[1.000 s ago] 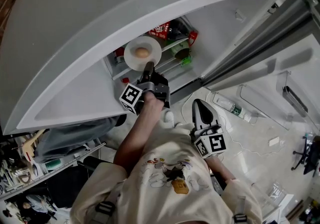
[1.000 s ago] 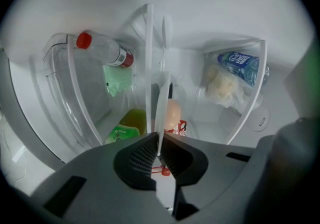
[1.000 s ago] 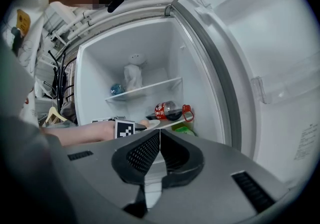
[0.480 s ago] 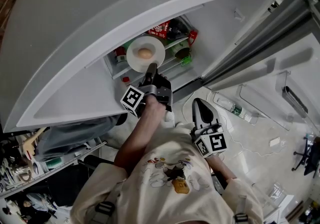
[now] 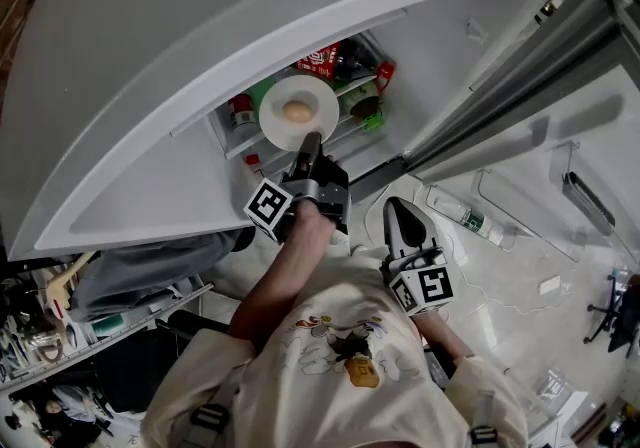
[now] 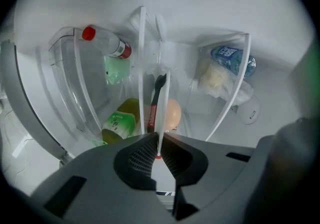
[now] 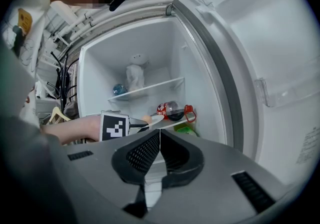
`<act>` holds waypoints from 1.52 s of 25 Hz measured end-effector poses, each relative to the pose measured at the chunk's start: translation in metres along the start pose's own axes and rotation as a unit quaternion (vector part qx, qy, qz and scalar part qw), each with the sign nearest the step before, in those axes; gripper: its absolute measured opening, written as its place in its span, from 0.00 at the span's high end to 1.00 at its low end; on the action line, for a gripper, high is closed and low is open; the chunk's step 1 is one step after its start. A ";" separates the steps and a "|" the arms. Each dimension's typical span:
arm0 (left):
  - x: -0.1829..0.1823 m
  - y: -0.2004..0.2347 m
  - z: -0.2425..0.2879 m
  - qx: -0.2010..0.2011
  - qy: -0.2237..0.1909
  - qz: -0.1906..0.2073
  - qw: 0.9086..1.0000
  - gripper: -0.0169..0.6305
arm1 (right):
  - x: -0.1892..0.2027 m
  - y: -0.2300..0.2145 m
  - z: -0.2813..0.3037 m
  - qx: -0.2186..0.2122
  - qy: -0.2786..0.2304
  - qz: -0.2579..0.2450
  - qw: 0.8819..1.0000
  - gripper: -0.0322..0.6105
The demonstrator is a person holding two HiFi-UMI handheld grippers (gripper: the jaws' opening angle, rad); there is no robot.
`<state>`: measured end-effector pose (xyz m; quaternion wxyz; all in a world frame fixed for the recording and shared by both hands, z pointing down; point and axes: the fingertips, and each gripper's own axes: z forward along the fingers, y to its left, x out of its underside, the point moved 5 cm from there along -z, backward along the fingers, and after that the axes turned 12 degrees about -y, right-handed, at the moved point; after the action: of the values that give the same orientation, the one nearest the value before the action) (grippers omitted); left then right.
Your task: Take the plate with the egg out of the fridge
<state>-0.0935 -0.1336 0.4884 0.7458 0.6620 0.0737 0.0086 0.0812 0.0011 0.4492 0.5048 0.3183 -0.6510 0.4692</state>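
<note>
A white plate (image 5: 298,112) with a brown egg (image 5: 296,111) on it hangs in front of the open fridge's lower shelf. My left gripper (image 5: 308,144) is shut on the plate's near rim. In the left gripper view the plate (image 6: 161,113) shows edge-on as a thin white line pinched between the jaws, and the egg (image 6: 173,114) sits just right of it. My right gripper (image 5: 400,221) is held back near the person's body, shut on nothing. Its view shows the plate (image 7: 156,117) past the left gripper's marker cube (image 7: 114,125).
A red-labelled soda bottle (image 5: 322,60) and a green bottle (image 5: 364,106) lie on the shelf behind the plate. An upper shelf (image 7: 150,88) carries a white bag. The open fridge door (image 5: 520,136) stands to the right, with a bottle (image 5: 465,217) in its rack.
My left gripper, still shut on the plate, has drawn back slightly from the shelf, down and to the right in the head view. The right gripper has not moved.
</note>
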 end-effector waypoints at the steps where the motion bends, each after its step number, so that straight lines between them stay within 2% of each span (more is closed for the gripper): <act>1: 0.002 -0.002 -0.001 0.005 0.003 0.002 1.000 0.94 | 0.000 0.000 0.000 0.001 0.000 0.001 1.000 0.94; 12: 0.028 -0.027 -0.017 0.029 0.040 -0.015 0.999 0.94 | 0.000 0.002 -0.004 0.003 -0.004 0.003 1.000 0.94; 23: 0.047 -0.032 -0.046 0.024 0.080 -0.018 0.996 0.94 | 0.004 0.004 -0.008 0.003 -0.001 0.006 1.000 0.94; 38: 0.049 -0.039 -0.066 0.022 0.084 -0.018 0.996 0.94 | -0.001 0.008 -0.008 -0.006 -0.003 0.008 1.000 0.94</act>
<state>-0.0561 -0.0681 0.4375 0.7224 0.6737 0.1481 0.0488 0.0770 0.0118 0.4461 0.5008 0.3114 -0.6575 0.4688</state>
